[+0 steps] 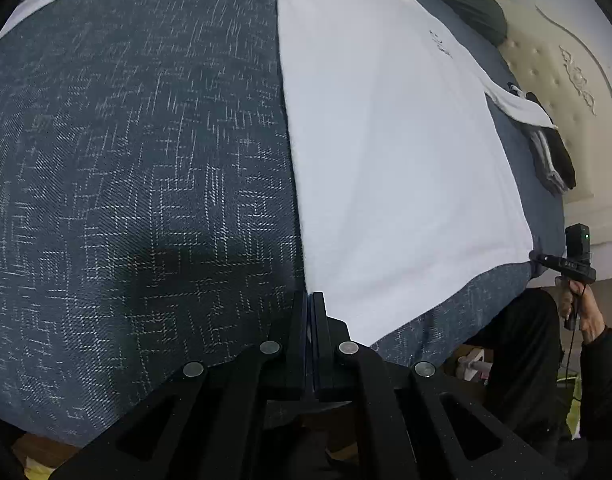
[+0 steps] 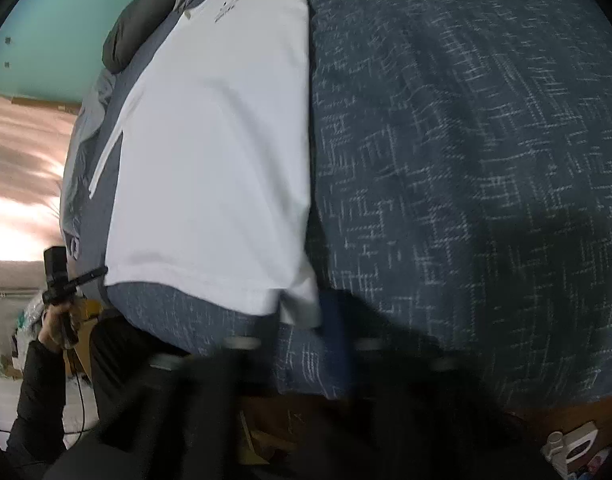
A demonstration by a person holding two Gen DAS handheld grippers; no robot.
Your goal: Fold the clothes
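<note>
A white short-sleeved cotton T-shirt (image 1: 393, 168) is lying flat on a bed under a dark blue bedcover flecked with white threads (image 1: 138, 168), its long axis running from the near hem away toward the collar and the cream tufted headboard (image 1: 553, 80). At the hem's left corner, the left tool (image 1: 309, 300) is resting with its black fingers pressed together, apparently pinching the fabric edge, though the contact is hard to confirm. At the hem's right corner (image 2: 302, 312), the right tool (image 2: 337, 320) is blurred; its fingers are sitting nearly together beside the cloth. Each hand is nearest its own corner.
</note>
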